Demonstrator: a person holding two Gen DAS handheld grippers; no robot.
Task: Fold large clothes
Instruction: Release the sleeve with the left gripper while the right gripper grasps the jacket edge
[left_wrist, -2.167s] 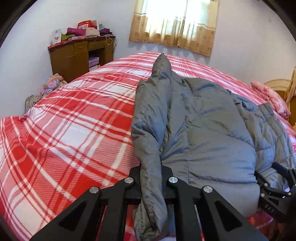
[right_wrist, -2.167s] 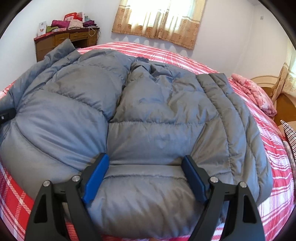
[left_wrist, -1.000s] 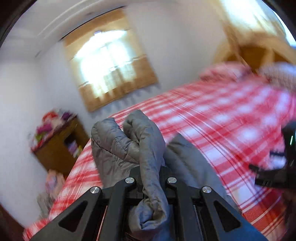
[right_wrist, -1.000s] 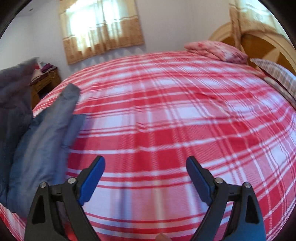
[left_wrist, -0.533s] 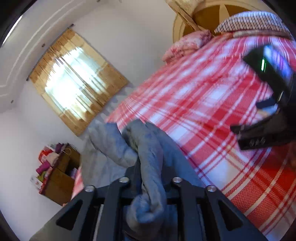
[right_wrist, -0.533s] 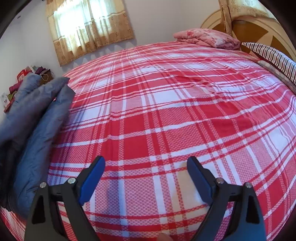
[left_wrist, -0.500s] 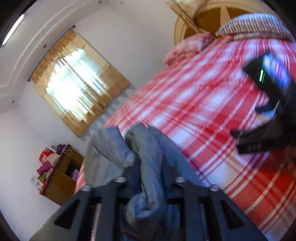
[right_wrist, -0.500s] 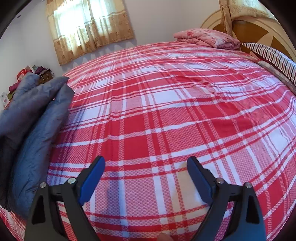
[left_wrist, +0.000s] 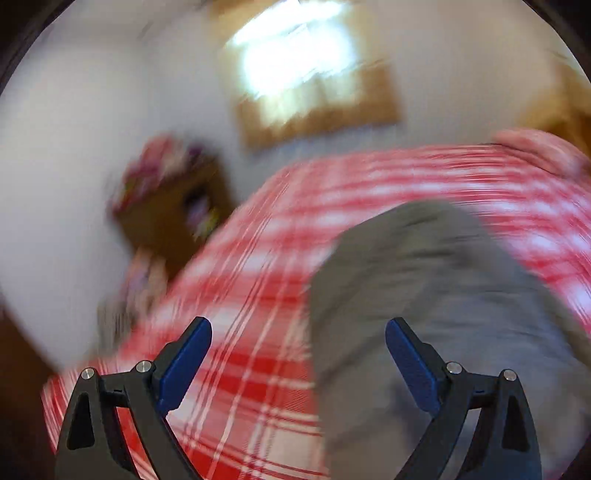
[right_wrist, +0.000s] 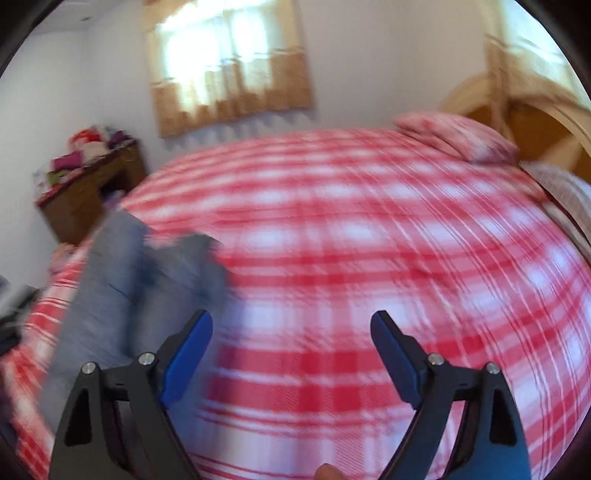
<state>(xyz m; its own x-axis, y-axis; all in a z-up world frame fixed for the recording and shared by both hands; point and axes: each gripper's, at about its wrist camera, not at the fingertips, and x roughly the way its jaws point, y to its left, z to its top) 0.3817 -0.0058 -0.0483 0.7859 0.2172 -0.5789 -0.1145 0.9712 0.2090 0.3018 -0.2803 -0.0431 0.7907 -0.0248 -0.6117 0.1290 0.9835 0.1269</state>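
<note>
left gripper (left_wrist: 298, 334) angled down over grey jacket (left_wrist: 443, 295) — jaws opening, empty; right gripper (right_wrist: 291, 328) wide, empty.

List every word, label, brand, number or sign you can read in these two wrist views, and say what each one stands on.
None can be read.
Colourful items on the wooden desk: any print on them is too small and blurred to tell.
Grey jacket, red plaid bedspread, curtains and both grippers' blue pads: no lettering shows.
</note>
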